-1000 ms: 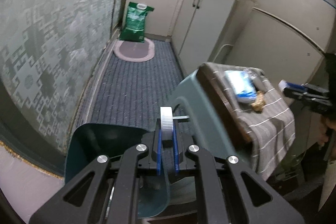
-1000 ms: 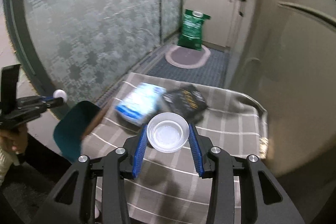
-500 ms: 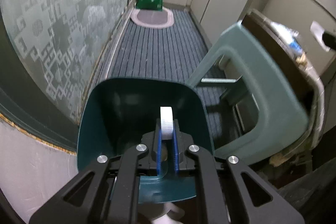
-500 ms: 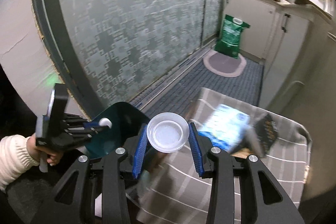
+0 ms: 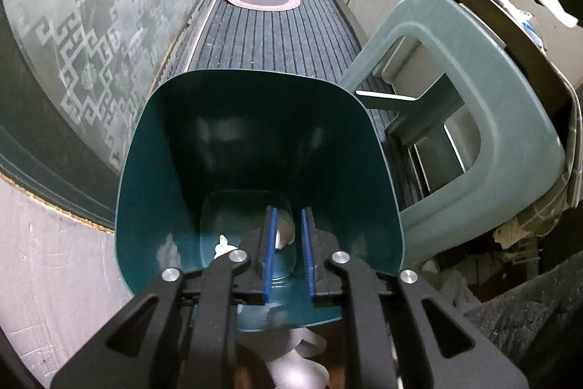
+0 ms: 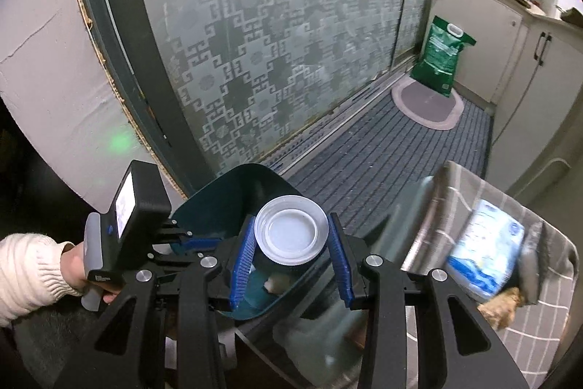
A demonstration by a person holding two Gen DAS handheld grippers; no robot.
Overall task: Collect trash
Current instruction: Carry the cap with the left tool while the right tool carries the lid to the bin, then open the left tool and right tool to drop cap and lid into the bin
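bin [image 5: 255,148]: dark teal plastic, open mouth up, on the floor beside a pale green stool [image 5: 484,104] and a patterned glass door [image 6: 284,35]. it now fills the left wrist view, where a second ago only its rim showed; the left hand has come down over its mouth.

desk [image 6: 484,206]: covered in a grey checked cloth, at the right of the right wrist view. a blue-and-white packet [image 6: 484,254] and a brownish scrap [image 6: 501,307] lie on it, not yet collected. a second ago the desk filled that view; now it sits at the edge.

lid [image 6: 291,234]: round, white, translucent. the right gripper [image 6: 291,254] has its fingers clenched on its sides, and has carried it from over the desk to above the bin's mouth. judged ready to drop.

left gripper [image 5: 288,243]: fingers have just been opening slightly and stand narrowly apart, released, nothing between them.

cap: small, white, ribbed. held in the left fingers half a second ago, now gone from them. pale bits [image 5: 288,230] lie at the bin's bottom; which is the cap i cannot tell.

task: one piece binned, the lid next, the desk items left.
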